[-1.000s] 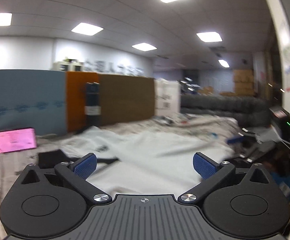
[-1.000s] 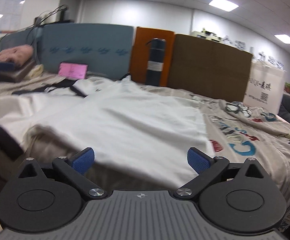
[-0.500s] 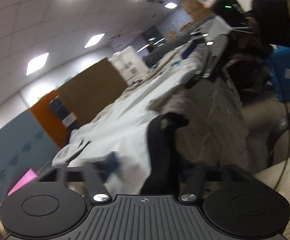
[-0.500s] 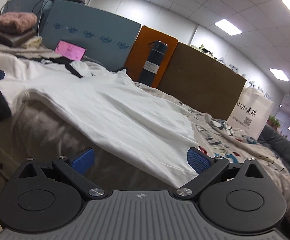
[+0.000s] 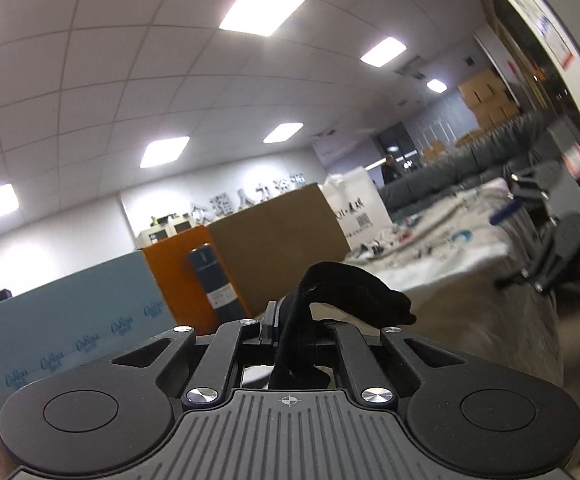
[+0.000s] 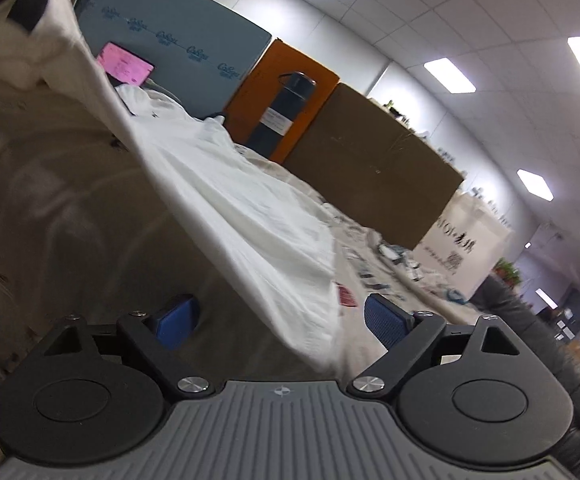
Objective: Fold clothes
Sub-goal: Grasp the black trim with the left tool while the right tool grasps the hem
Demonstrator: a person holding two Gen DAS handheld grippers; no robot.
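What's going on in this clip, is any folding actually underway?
Just starting. A person works two handheld grippers over a white shirt spread on a cloth-covered table. The left gripper has its jaws closed on the shirt's black sleeve cuff. The right gripper is open, jaws either side of the shirt's near hem corner, not yet gripping.

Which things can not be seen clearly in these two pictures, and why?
- Left wrist view: the left gripper is shut on the black cuff; the pads are hidden by the cloth.
- Right wrist view: the white shirt hem blurs near the open right gripper; contact is unclear.
- Its upper part is cut off at the frame's edge.
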